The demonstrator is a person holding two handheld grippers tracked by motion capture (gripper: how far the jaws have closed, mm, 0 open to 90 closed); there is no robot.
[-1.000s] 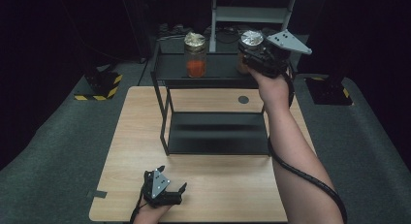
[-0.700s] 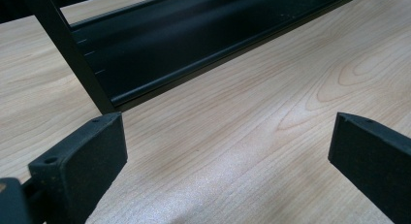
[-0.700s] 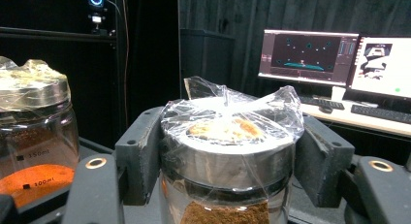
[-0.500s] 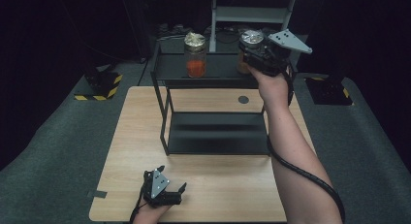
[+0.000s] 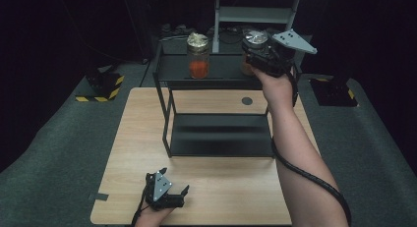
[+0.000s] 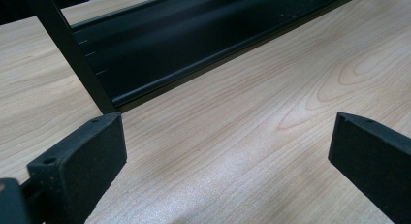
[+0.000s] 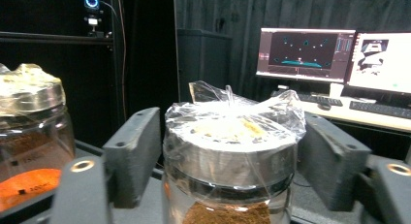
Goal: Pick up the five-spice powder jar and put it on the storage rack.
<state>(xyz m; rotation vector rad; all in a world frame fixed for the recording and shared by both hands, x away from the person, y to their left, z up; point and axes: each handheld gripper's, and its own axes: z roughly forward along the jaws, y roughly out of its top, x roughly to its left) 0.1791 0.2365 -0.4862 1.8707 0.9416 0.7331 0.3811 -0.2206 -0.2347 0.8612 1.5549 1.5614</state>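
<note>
A glass jar of brown powder point(image 7: 228, 161), its metal lid wrapped in clear film, stands on the right of the black rack's top shelf point(image 5: 221, 69). My right gripper point(image 7: 230, 151) is shut on it, one jaw against each side just below the lid. From above, the right gripper point(image 5: 253, 57) is at the shelf's right end, around the jar point(image 5: 255, 38). A second jar with orange powder point(image 5: 198, 57) stands to its left on the same shelf, also the orange jar point(image 7: 29, 136). My left gripper point(image 5: 164, 190) rests open on the wooden table point(image 5: 128, 138); the left gripper point(image 6: 228, 146) holds nothing.
The rack's lower shelf point(image 5: 219, 133) lies bare, and its front edge and a leg point(image 6: 72, 54) are just ahead of the left jaws. A dark round mark point(image 5: 247, 100) sits on the table behind the rack. Monitors point(image 7: 310, 52) glow far behind the shelf.
</note>
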